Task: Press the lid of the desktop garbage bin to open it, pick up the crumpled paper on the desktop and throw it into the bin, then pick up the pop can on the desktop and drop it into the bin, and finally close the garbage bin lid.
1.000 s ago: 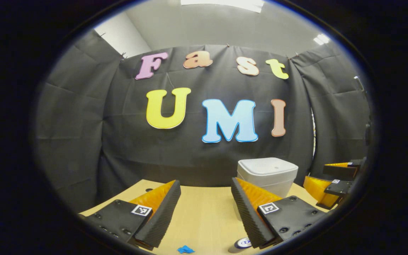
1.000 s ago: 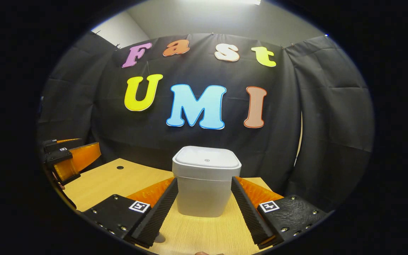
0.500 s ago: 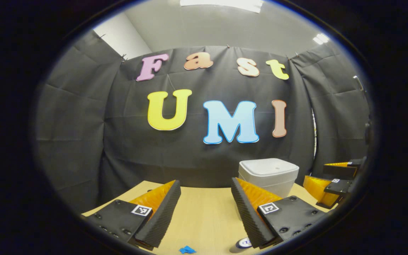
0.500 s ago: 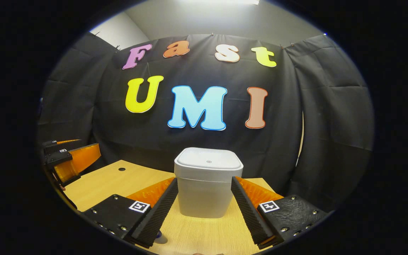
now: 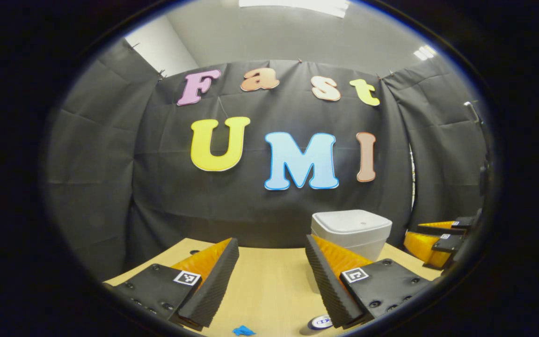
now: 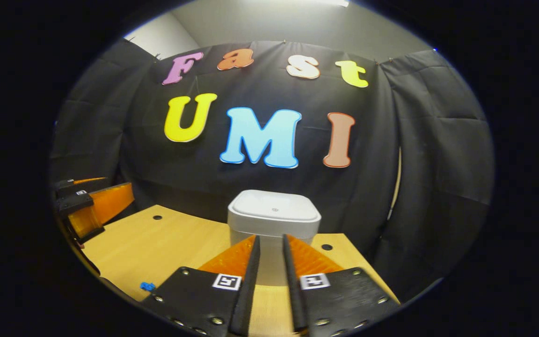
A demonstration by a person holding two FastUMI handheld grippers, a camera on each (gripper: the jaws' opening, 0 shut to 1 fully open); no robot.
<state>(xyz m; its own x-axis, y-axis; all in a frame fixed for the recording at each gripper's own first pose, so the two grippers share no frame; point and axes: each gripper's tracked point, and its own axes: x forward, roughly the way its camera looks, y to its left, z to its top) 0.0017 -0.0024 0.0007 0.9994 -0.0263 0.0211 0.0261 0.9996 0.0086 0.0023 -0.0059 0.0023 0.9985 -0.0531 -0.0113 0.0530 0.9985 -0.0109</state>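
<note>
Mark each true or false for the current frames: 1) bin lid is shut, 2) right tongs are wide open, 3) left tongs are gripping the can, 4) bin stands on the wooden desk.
1) True: the bin lid lies flat on the bin.
2) False: the right tongs are nearly closed, with a narrow gap and nothing held.
3) False: the left tongs are open and empty; the can sits on the desk below.
4) True: the bin stands on the wooden desk.

No readable text on the things: the square black-and-white marker tags on the tool carry only patterns, no letters or numbers.
</note>
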